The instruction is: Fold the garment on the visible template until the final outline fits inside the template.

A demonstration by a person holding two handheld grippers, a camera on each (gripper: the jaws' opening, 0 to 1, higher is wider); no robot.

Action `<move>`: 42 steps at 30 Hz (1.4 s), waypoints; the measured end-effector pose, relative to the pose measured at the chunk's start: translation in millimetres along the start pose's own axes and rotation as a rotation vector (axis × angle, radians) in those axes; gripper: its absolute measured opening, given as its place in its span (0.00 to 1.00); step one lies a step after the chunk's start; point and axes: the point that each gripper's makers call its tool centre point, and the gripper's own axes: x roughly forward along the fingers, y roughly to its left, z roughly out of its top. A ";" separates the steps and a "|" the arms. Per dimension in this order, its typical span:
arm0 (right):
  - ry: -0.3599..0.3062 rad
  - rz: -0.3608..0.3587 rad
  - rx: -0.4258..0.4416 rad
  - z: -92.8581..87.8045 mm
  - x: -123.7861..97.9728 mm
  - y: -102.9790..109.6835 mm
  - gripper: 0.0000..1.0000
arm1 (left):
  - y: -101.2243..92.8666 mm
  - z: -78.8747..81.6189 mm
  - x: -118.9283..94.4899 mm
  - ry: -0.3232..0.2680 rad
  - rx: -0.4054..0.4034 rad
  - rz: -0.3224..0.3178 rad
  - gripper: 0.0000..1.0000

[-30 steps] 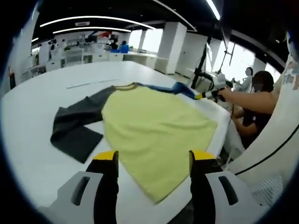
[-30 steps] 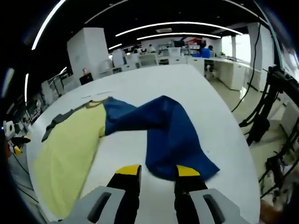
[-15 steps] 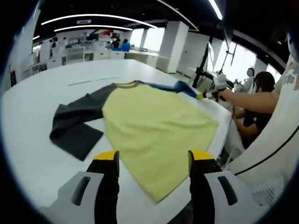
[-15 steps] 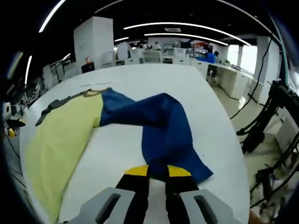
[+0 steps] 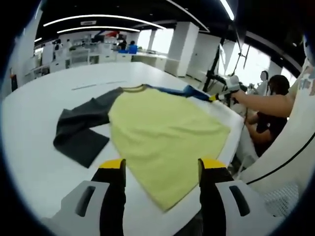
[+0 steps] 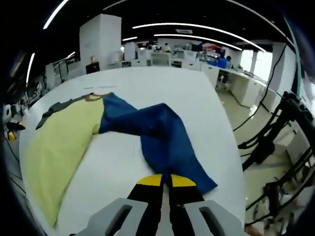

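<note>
The right gripper (image 6: 165, 181) has its yellow-tipped jaws pinched on the cuff edge of the blue sleeve (image 6: 160, 135), low over the white table (image 6: 147, 81). That sleeve runs back to the garment's yellow body (image 6: 59, 142). The left gripper (image 5: 160, 164) hovers with jaws wide apart above the yellow body's hem (image 5: 162, 132), holding nothing. The grey sleeve (image 5: 81, 130) lies flat beyond the body's far side.

Bright, even light from ceiling strips (image 5: 93, 30) and windows (image 5: 251, 64) — the desk (image 6: 162, 83) glares white, shadows stay faint, fisheye edges bend and blur.
</note>
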 end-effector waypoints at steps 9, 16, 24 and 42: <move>0.031 -0.041 -0.043 7.8 -10.1 -31.2 0.00 | -2.9 -3.7 0.1 0.005 -0.005 -0.003 0.56; 0.060 -0.066 -0.086 9.9 -18.2 -48.0 0.00 | -3.0 -2.1 -0.9 0.004 -0.007 0.001 0.55; 0.091 -0.086 -0.142 16.3 -23.6 -61.2 0.00 | -4.9 -1.0 0.5 0.005 -0.005 -0.003 0.55; 0.133 -0.088 -0.158 24.1 -31.0 -60.2 0.00 | -5.5 -2.6 0.0 0.010 -0.017 0.002 0.55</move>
